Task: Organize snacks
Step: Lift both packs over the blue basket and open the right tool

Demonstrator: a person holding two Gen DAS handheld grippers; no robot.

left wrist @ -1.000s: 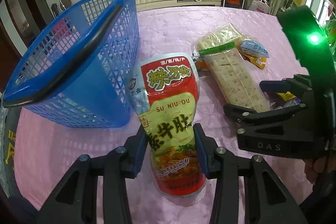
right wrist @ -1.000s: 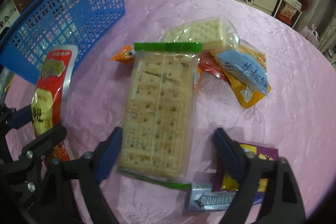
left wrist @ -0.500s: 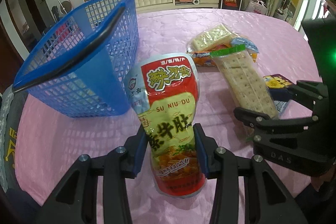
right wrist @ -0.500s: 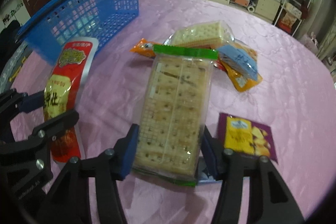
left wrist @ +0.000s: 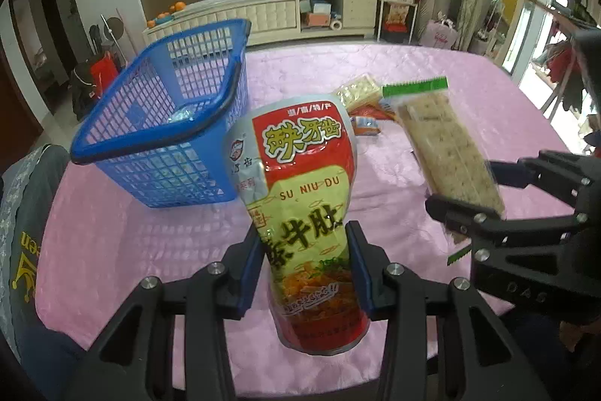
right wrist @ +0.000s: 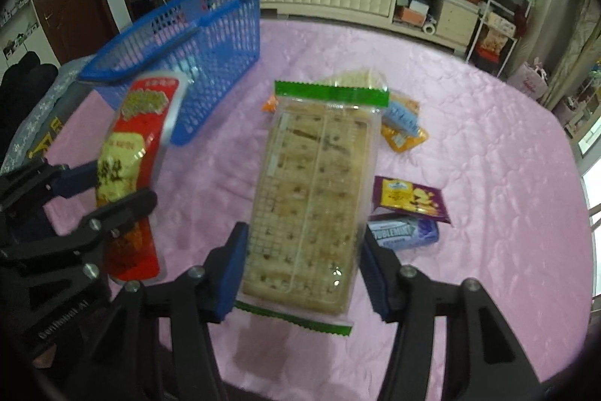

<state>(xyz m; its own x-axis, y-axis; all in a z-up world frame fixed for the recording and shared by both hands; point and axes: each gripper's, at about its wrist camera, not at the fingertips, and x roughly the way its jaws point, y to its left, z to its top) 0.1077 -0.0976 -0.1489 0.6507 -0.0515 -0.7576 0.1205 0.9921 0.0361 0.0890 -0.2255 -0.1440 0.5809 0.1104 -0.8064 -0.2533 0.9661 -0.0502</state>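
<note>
My left gripper (left wrist: 305, 269) is shut on a red and yellow snack pouch (left wrist: 306, 183) and holds it above the pink table; the pouch also shows in the right wrist view (right wrist: 129, 171). My right gripper (right wrist: 302, 267) is shut on a long clear cracker pack with green ends (right wrist: 311, 190), lifted off the table; the pack also shows in the left wrist view (left wrist: 447, 153). A blue mesh basket (left wrist: 165, 126) stands at the left, seen also in the right wrist view (right wrist: 203, 36), with a shiny wrapper inside.
On the pink tablecloth (right wrist: 469, 123) lie a second cracker pack (right wrist: 360, 77), an orange packet with a blue one (right wrist: 403, 126), a purple packet (right wrist: 409, 198) and a Doublemint gum pack (right wrist: 402, 232). A dark cloth (left wrist: 22, 213) lies at the table's left edge.
My right gripper shut on the cracker pack and lifted it off the table. Both grippers rose with their snacks; the basket now looks farther and lower.
</note>
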